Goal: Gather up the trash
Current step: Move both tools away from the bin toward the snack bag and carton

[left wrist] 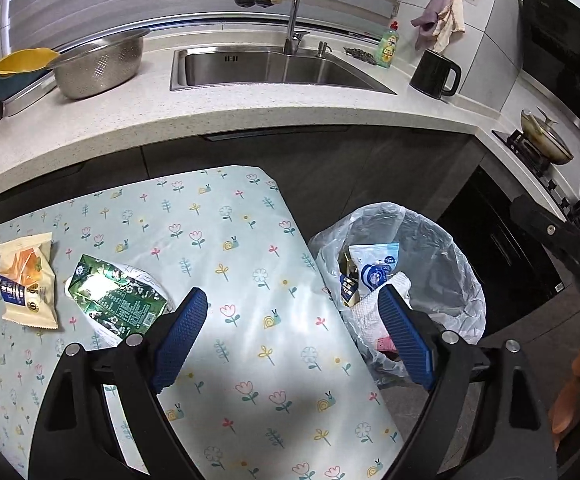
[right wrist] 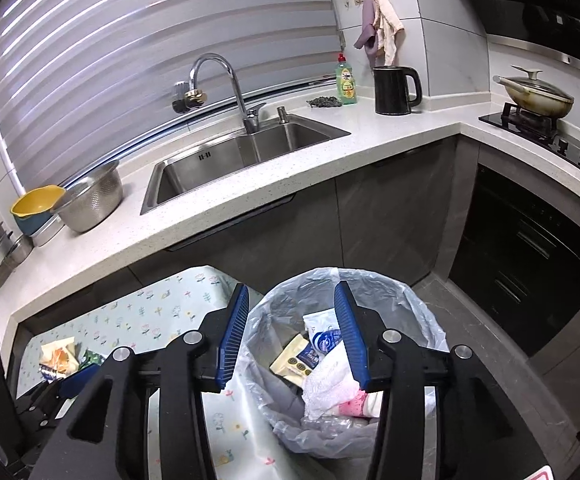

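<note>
The white tissue hides the bin's lower trash.

Left claw wide open, right claw parted, both empty

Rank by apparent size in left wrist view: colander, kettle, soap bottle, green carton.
1. Colander and green carton: look alike; the carton sits nearer the camera, so unranked.
2. Kettle.
3. Soap bottle.

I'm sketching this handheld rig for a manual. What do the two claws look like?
Both match: the left claw and right claw have black angular plastic linkage arms with silver round pivot pins, and flat blue fingers with ribbed, textured pads. No cables or sleeves show.
</note>
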### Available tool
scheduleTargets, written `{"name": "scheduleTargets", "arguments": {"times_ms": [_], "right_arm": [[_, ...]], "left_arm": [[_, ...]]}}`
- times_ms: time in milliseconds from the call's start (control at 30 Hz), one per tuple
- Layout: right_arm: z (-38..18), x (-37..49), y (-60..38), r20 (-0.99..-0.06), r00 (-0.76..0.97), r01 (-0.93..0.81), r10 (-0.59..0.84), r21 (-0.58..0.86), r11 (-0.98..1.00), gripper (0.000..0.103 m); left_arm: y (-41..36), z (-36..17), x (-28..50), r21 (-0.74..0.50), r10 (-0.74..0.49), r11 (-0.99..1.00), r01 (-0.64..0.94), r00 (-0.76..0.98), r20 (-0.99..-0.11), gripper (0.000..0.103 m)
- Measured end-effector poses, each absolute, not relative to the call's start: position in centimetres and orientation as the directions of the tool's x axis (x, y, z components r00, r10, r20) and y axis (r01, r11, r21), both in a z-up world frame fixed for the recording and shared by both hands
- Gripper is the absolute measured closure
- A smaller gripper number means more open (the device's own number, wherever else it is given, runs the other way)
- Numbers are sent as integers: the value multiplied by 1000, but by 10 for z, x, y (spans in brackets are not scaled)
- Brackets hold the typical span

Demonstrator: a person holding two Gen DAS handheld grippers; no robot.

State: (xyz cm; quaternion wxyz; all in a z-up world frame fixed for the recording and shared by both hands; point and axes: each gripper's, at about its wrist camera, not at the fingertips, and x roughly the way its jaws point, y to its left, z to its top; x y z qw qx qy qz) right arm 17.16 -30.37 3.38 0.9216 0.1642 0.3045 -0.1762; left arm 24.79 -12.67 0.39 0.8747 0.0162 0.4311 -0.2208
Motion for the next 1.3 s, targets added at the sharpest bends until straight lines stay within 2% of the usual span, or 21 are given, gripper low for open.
{"name": "scheduleTargets", "arguments": {"times_ms": [300, 467, 1167, 1300], "right_arm": [[39, 167, -277, -621, 756, 397, -208, 181, 900, 55], [39, 164, -257, -623, 760, 371, -188, 178, 911, 51], [23, 182, -147, -671, 739, 224, -62, 157, 962, 44], [14, 191, -126, -683, 729, 198, -40, 155, 968, 39]], "left_arm": [[-106, 12, 243, -168, -365, 911, 377, 545, -755, 19], [-85, 16, 241, -176, -355, 920, 349, 559, -749, 14], [51, 10, 249, -197, -245, 970, 145, 595, -765, 12], [76, 3, 255, -212, -227, 973, 95, 590, -775, 12]]}}
